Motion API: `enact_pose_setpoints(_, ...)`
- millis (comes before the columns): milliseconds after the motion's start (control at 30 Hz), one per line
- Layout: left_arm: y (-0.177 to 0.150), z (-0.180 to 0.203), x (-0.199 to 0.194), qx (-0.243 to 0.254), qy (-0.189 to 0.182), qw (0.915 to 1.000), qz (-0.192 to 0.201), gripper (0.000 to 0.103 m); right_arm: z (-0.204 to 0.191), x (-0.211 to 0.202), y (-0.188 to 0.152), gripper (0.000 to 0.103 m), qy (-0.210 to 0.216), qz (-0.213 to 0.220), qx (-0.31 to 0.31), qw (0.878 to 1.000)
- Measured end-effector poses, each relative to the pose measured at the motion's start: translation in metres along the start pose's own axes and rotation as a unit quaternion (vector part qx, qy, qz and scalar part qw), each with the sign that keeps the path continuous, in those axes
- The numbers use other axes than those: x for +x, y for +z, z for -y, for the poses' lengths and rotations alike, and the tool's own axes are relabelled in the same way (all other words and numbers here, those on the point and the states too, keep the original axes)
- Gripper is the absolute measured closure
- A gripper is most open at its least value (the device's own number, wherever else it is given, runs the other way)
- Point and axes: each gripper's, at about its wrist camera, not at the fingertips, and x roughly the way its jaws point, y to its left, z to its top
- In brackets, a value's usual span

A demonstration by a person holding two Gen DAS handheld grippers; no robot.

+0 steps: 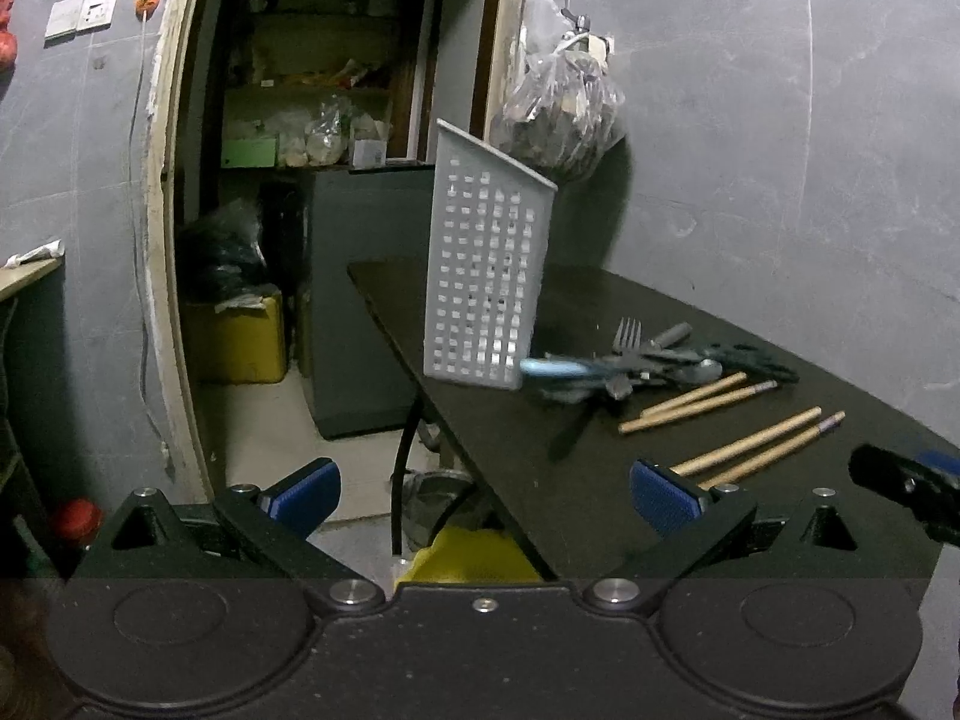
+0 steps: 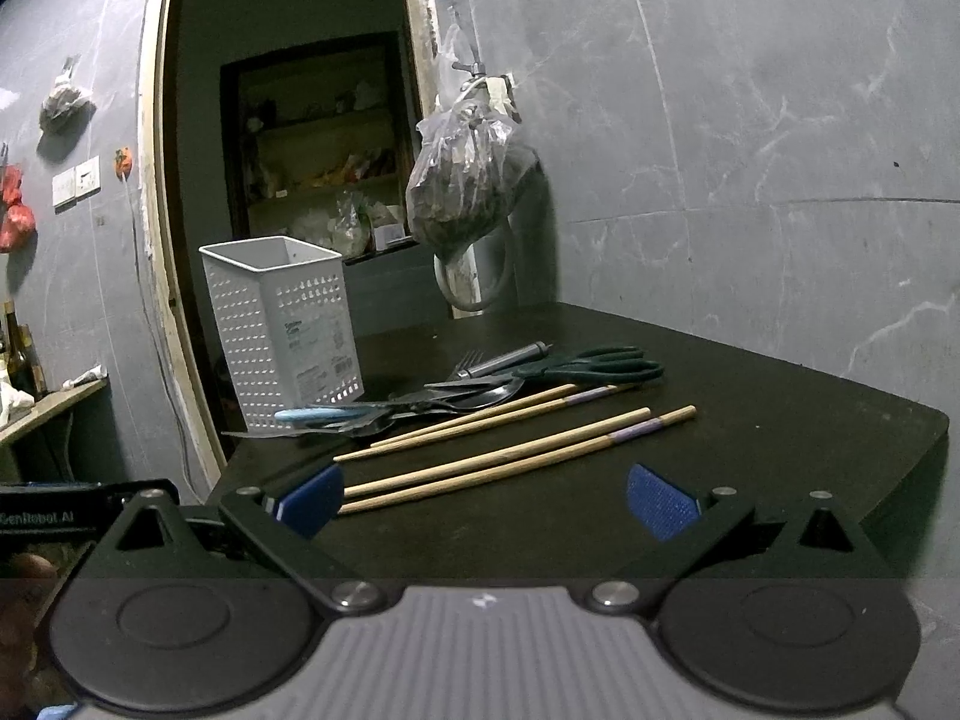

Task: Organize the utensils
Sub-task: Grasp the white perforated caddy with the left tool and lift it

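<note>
A white perforated utensil holder (image 2: 285,324) (image 1: 486,270) stands upright near the left corner of the dark table (image 2: 750,420) (image 1: 540,480). Beside it lies a pile of cutlery: a fork (image 2: 467,364) (image 1: 627,333), spoons (image 2: 480,399), dark scissors (image 2: 591,363) and a blue-handled tool (image 2: 315,415) (image 1: 555,367). Two pairs of wooden chopsticks (image 2: 510,459) (image 1: 753,447) lie nearer the front. My right gripper (image 2: 486,498) is open, low over the front of the table, just short of the nearest chopsticks. My left gripper (image 1: 486,495) is open at the table's left edge, holding nothing.
A grey wall backs the table, with a filled plastic bag (image 2: 468,180) hanging from a tap. A doorway (image 1: 336,120) to the left opens on cluttered shelves. Below the table edge are a yellow container (image 1: 237,336) and yellow cloth (image 1: 474,552). The right gripper's body (image 1: 906,489) shows at far right.
</note>
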Motion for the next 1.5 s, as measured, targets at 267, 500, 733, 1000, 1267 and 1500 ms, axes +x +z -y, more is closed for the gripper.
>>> enact_pose_setpoints(267,0.032,-0.006,0.030,0.014,-0.006,0.9998,0.013,0.001,0.018,0.010,0.011,0.000,-0.004,0.003,0.012,1.000)
enact_pose_setpoints(500,0.065,-0.005,0.076,0.033,0.003,0.9993,0.014,0.001,0.029,0.029,0.018,0.000,-0.007,-0.012,0.013,1.000)
enact_pose_setpoints(733,0.087,0.000,0.117,0.037,-0.007,0.9991,0.019,0.001,0.032,0.048,0.025,0.000,-0.020,-0.023,0.006,1.000)
enact_pose_setpoints(1000,0.092,-0.002,0.150,0.031,-0.020,0.9992,0.015,0.001,0.030,0.066,0.032,0.000,-0.028,-0.042,-0.017,0.999)
enact_pose_setpoints(1267,0.098,-0.004,0.163,0.034,-0.050,0.9980,0.019,0.012,0.015,0.078,0.043,0.000,-0.029,-0.054,-0.074,0.995)
enact_pose_setpoints(1500,0.099,0.002,0.164,0.032,-0.053,0.9979,0.021,0.026,-0.016,0.089,0.047,0.000,0.000,-0.059,-0.168,0.984)
